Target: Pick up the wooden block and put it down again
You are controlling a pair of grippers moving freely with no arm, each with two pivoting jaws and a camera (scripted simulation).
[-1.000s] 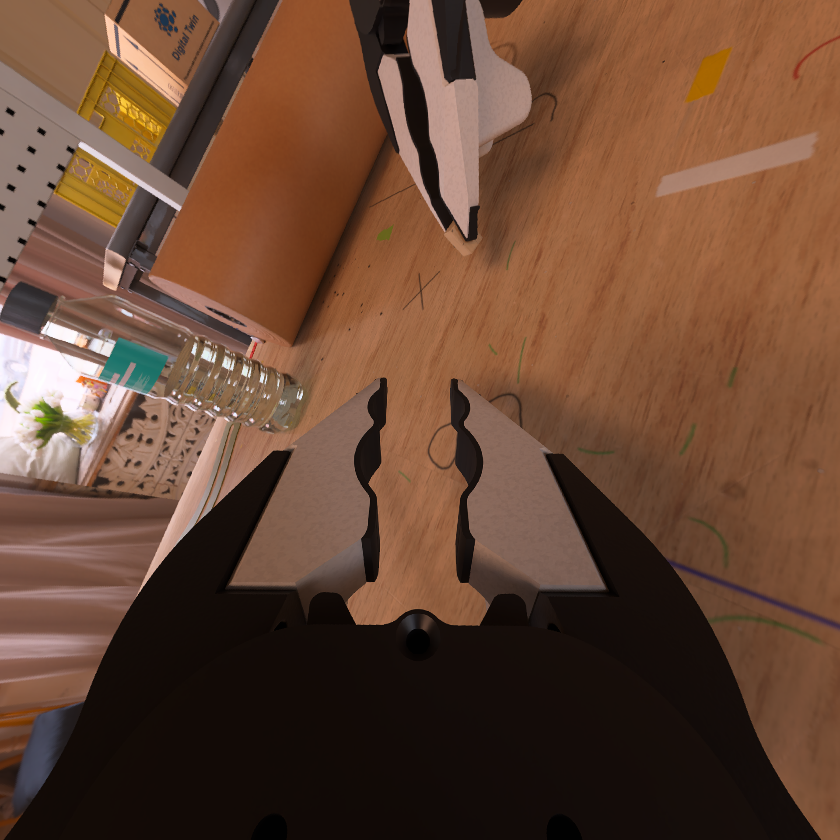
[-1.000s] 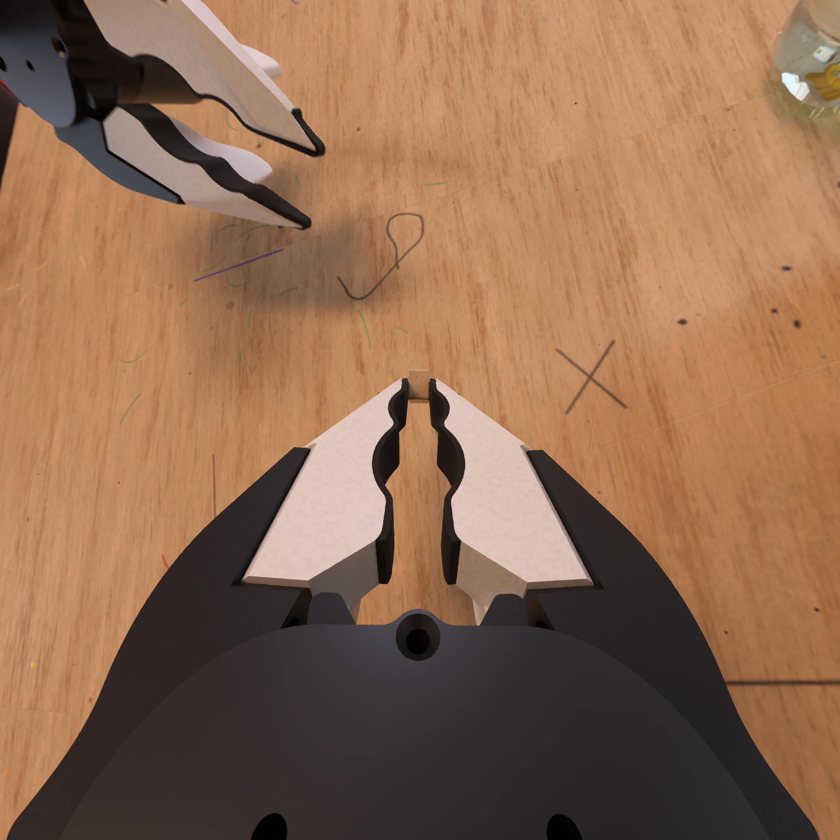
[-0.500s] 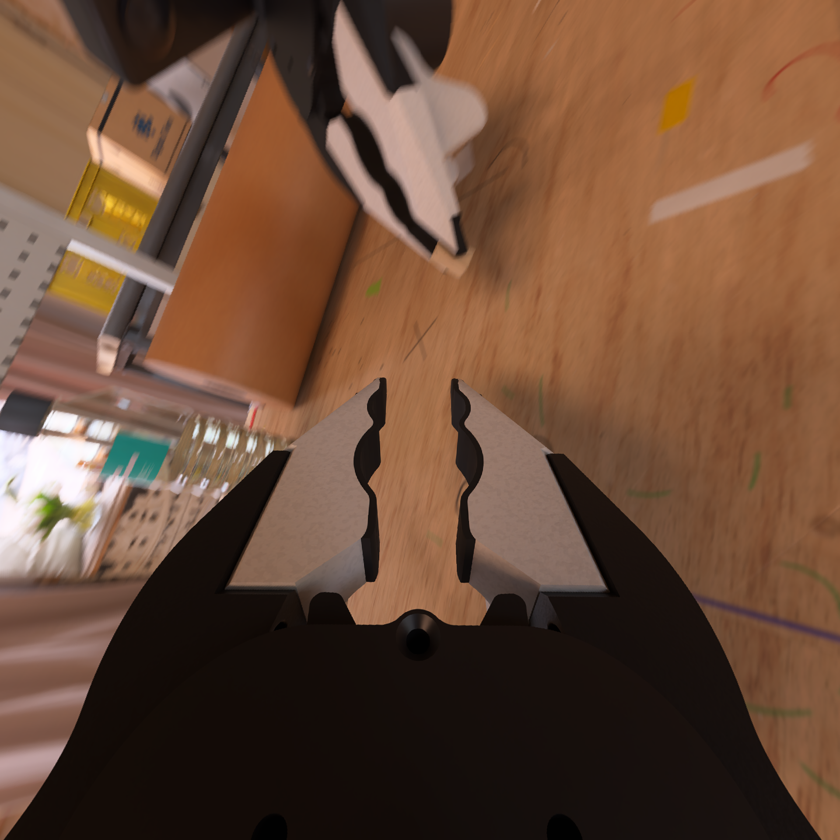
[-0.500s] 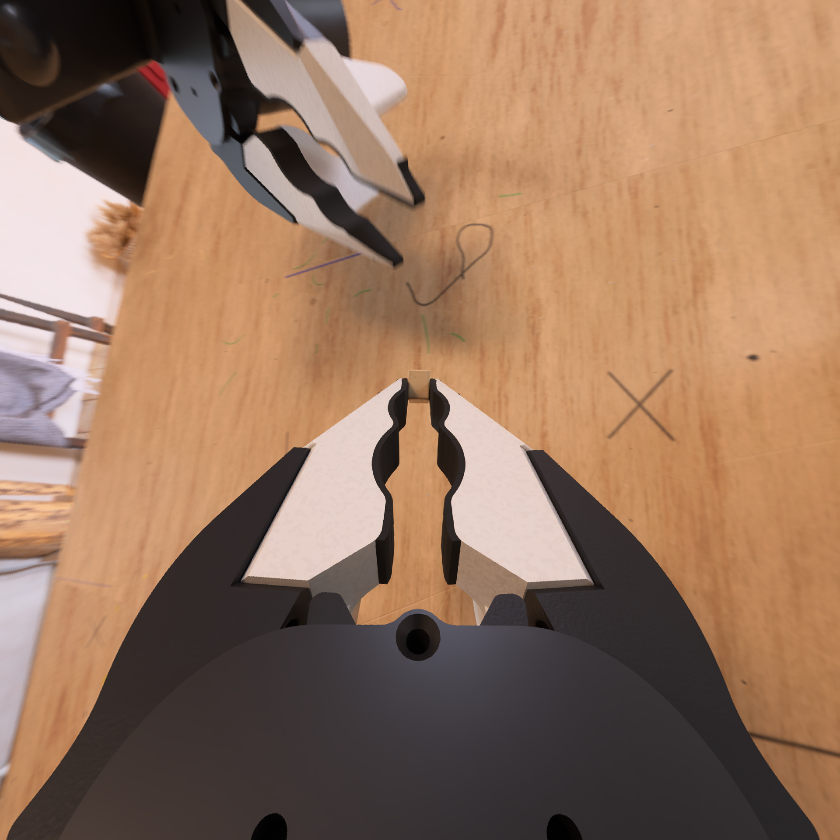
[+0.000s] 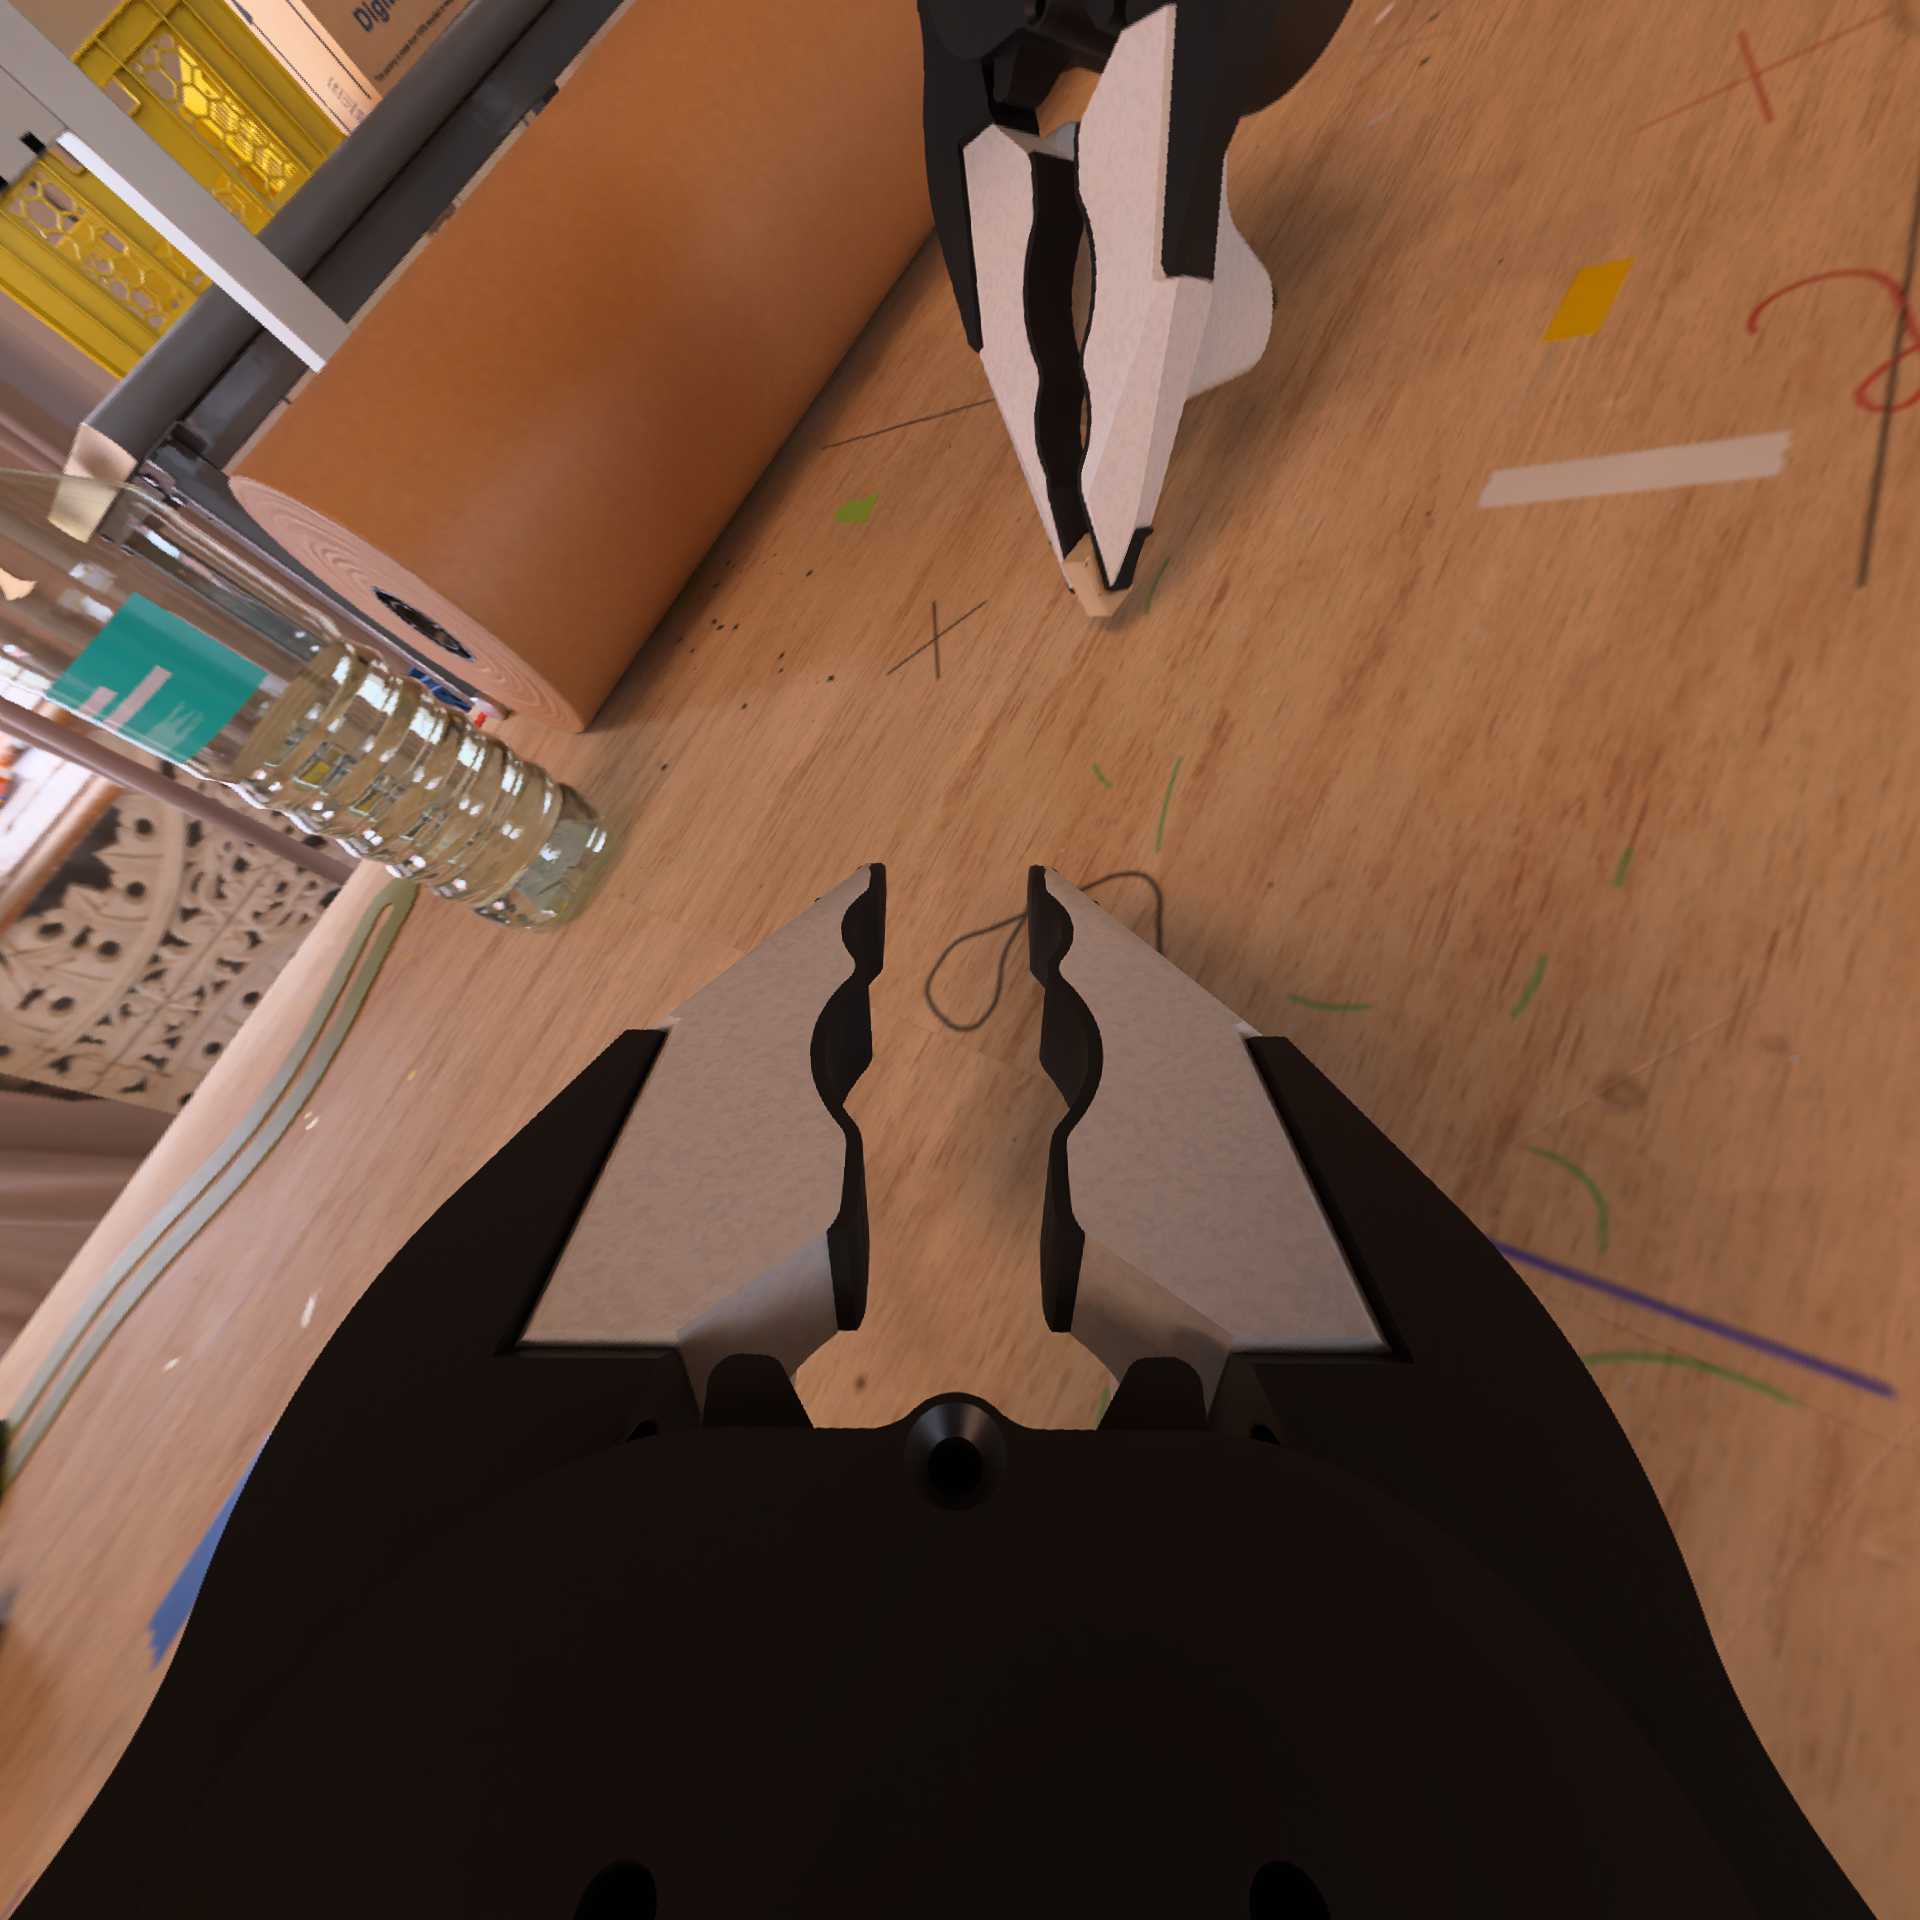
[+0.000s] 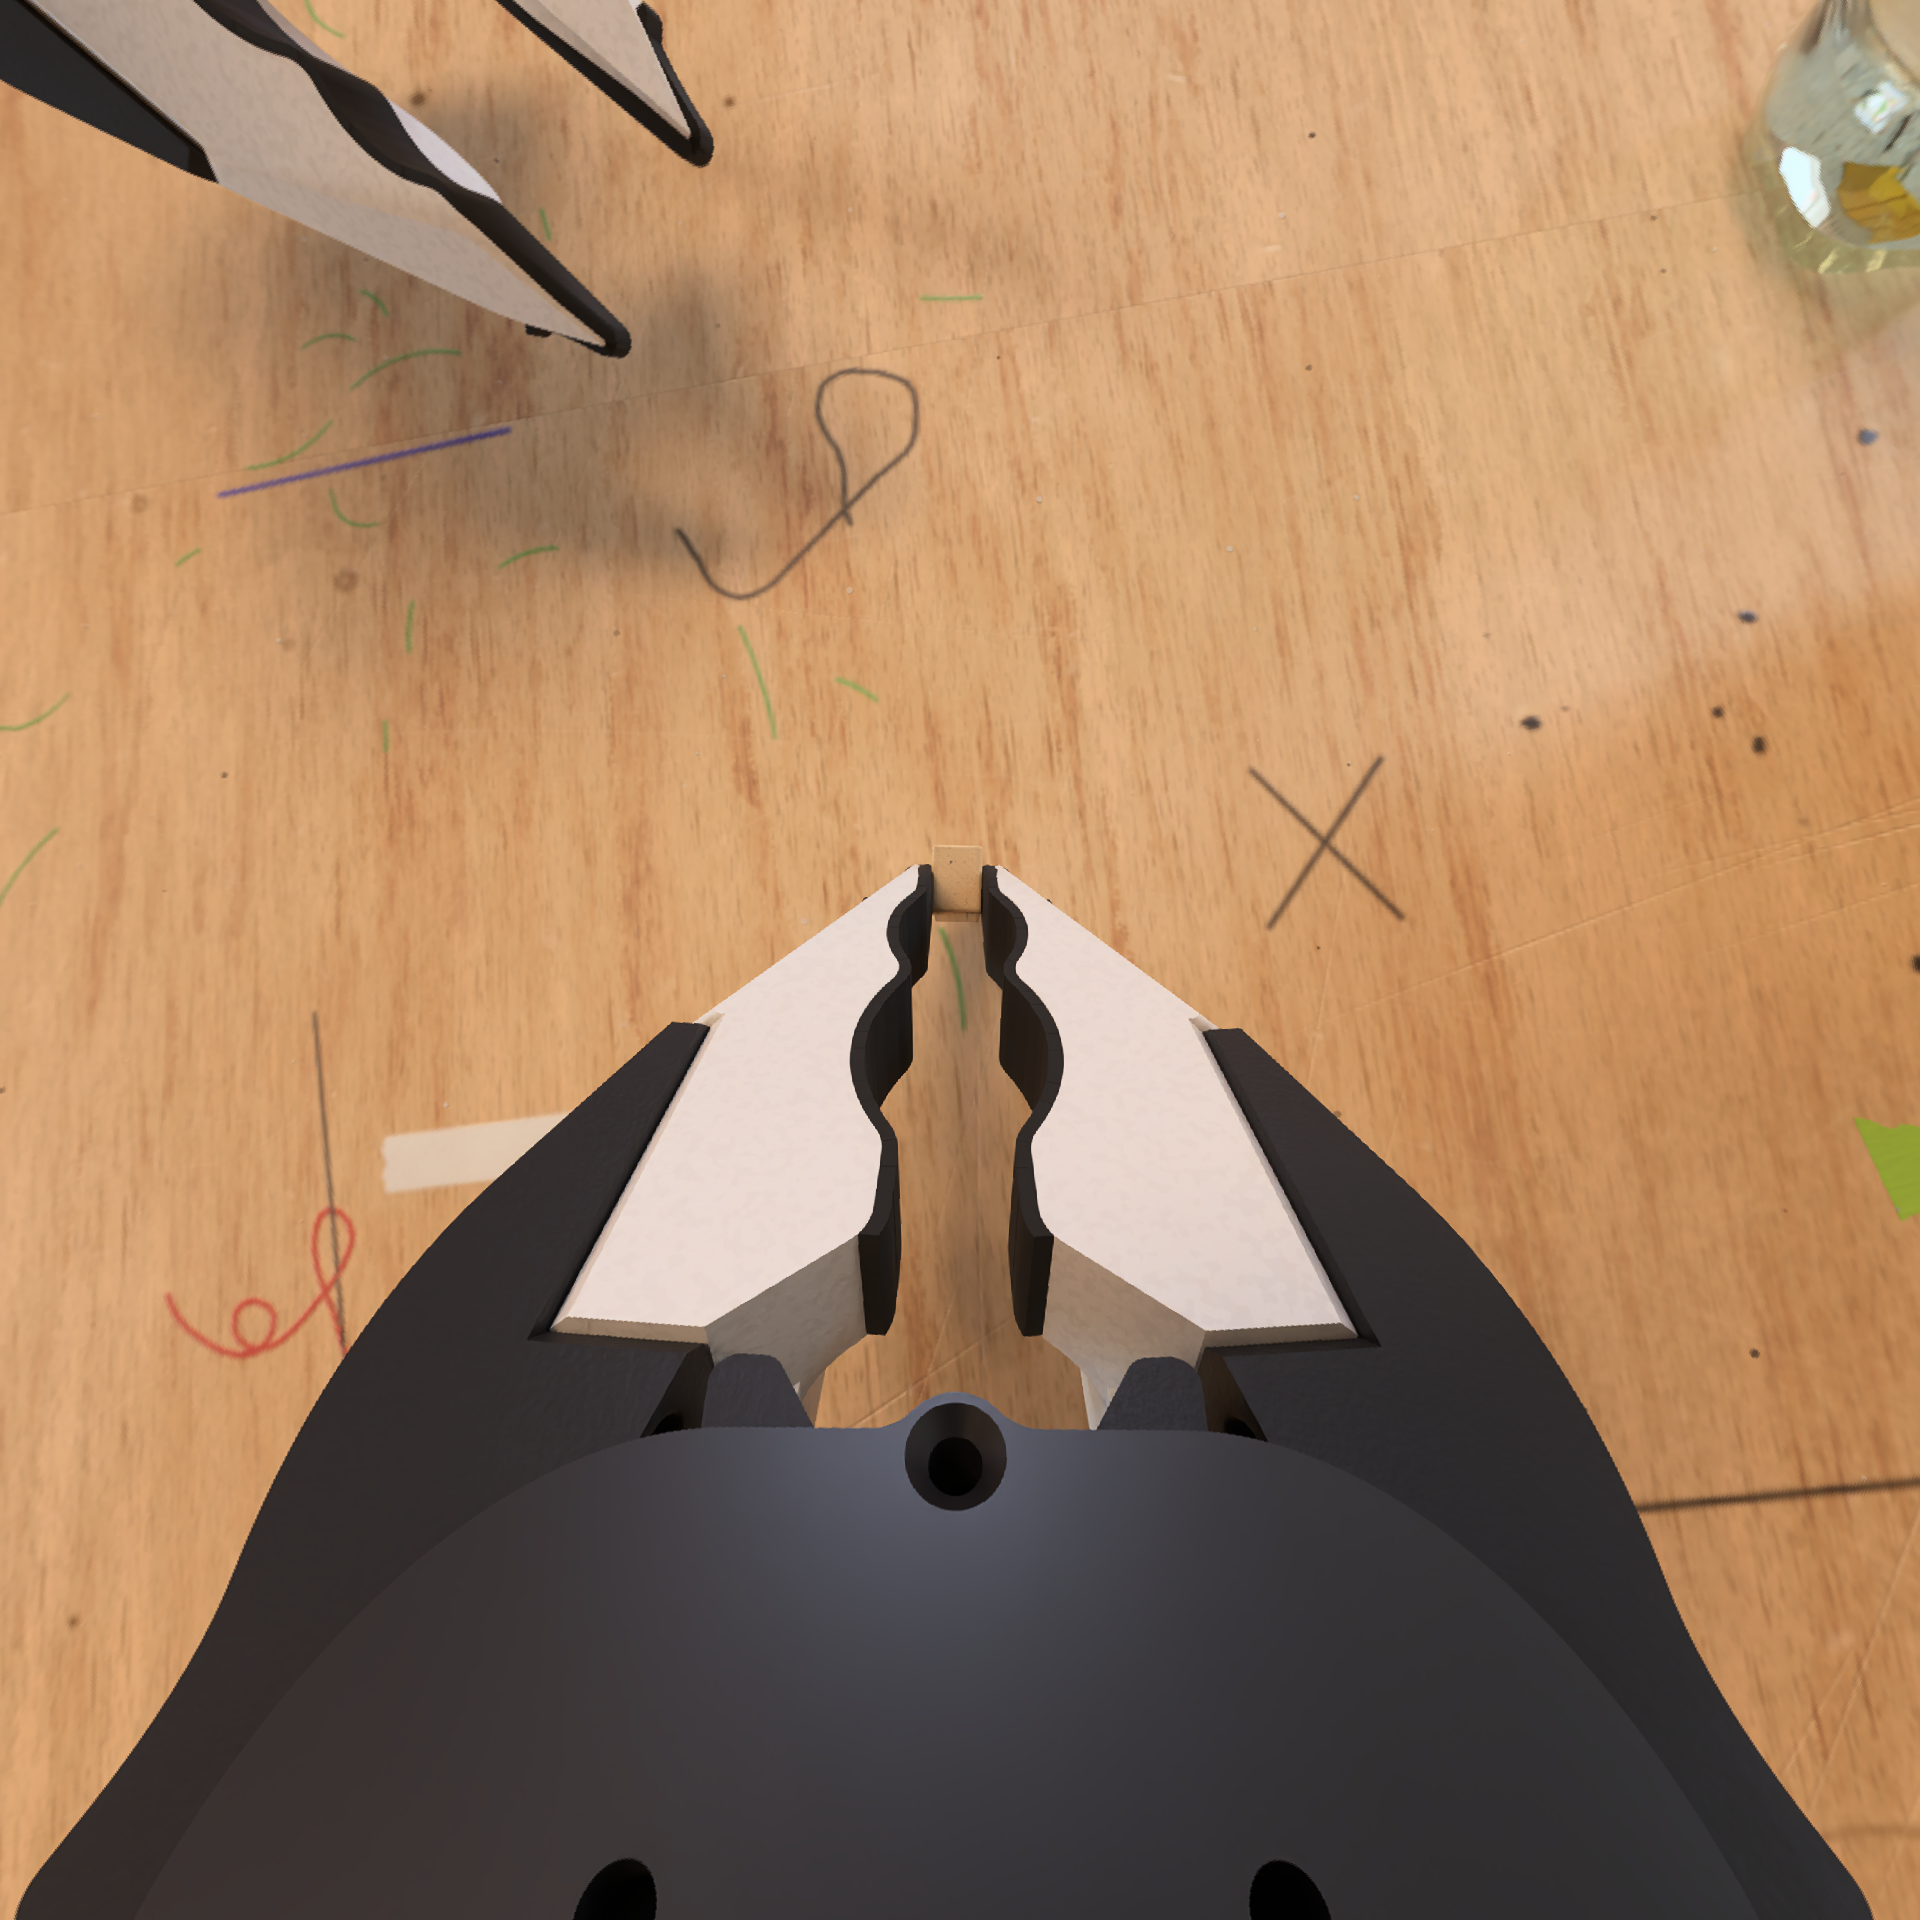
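We see a scribbled wooden tabletop (image 5: 1455, 831), with grey shelving (image 5: 197, 239) and what may be a carved screen (image 5: 125, 956) beyond its edge.

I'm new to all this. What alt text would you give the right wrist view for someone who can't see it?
A black two-finger right gripper pinches a small pale wooden block between its white fingertips, above a scuffed plywood tabletop. The left gripper, open and empty, reaches in from the upper left, and a clear plastic bottle shows at the upper right.
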